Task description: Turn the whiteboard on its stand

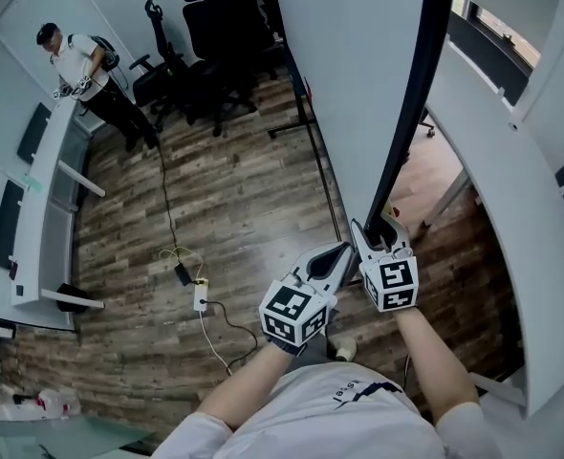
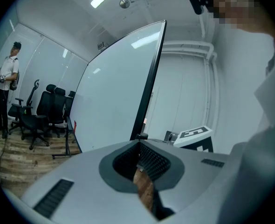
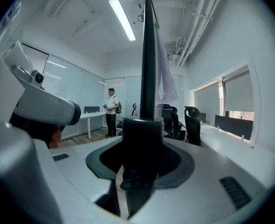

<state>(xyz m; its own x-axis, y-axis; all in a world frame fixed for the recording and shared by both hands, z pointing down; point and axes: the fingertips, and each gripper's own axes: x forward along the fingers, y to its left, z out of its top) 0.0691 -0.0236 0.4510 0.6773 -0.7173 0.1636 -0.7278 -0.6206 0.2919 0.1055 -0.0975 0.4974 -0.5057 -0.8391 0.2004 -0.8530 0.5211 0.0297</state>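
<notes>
The right gripper (image 1: 379, 229) (image 3: 142, 125) is pinched on the black frame edge (image 1: 411, 113) (image 3: 147, 55) of the large white whiteboard (image 1: 358, 84) (image 2: 114, 97). In its own view the dark bar fills the gap between the jaws. The left gripper (image 1: 342, 250) (image 2: 138, 143) sits just beside it with its jaws pressed together on nothing, and only the brown wooden plank floor (image 1: 234, 208) shows behind them.

The board stands upright in front of the person, edge-on, on its thin black metal stand (image 1: 306, 122).

- **Slipping:** one narrow pinch on a smooth bar will probably carry the whole turning force, so the jaws could slide off if the pivot is stiff.
- **Striking the desk:** the long white desk (image 1: 511, 208) lies near the board's right side, and a swung panel could hit it.
- **Dragging the stand:** a hard pull might shift the stand instead of turning the board, towards the white power strip and cable (image 1: 201, 299) on the floor.
</notes>
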